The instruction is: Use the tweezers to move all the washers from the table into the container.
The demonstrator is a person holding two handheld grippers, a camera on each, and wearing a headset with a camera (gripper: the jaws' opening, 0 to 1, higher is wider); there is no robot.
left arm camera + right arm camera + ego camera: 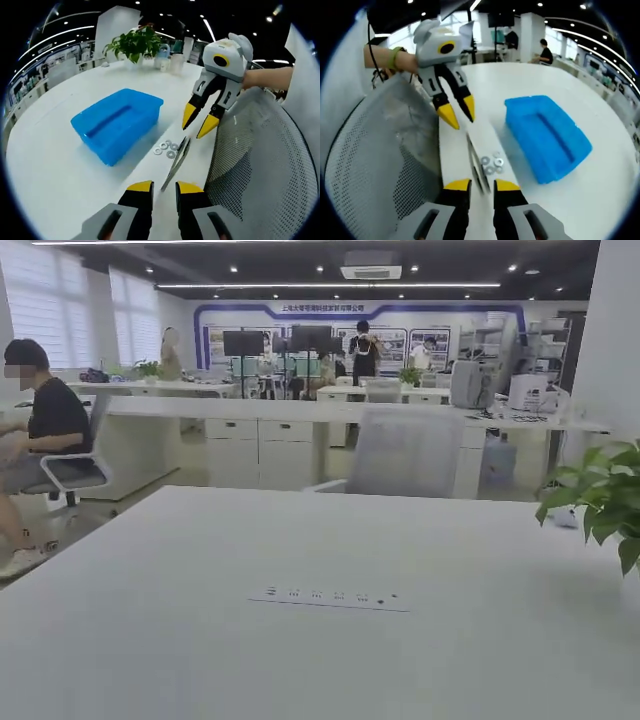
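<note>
Several small metal washers (166, 148) (492, 164) lie in a cluster on the white table, close to its near edge. Thin metal tweezers (177, 159) (476, 165) lie flat beside them. A blue rectangular container (117, 122) (547, 137) stands just past the washers, with nothing inside that I can see. My left gripper (164, 189) (459, 114) is open and hovers above one end of the tweezers, holding nothing. My right gripper (481, 186) (199, 122) is open too, facing it from the other end, its yellow tips above the tweezers.
A grey mesh chair back (255, 155) (380, 150) stands against the table edge by the tweezers. A potted plant (132, 44) (600, 495) sits further along the table (300, 640), which has a socket strip (330, 597) set into it. A person sits at a far desk.
</note>
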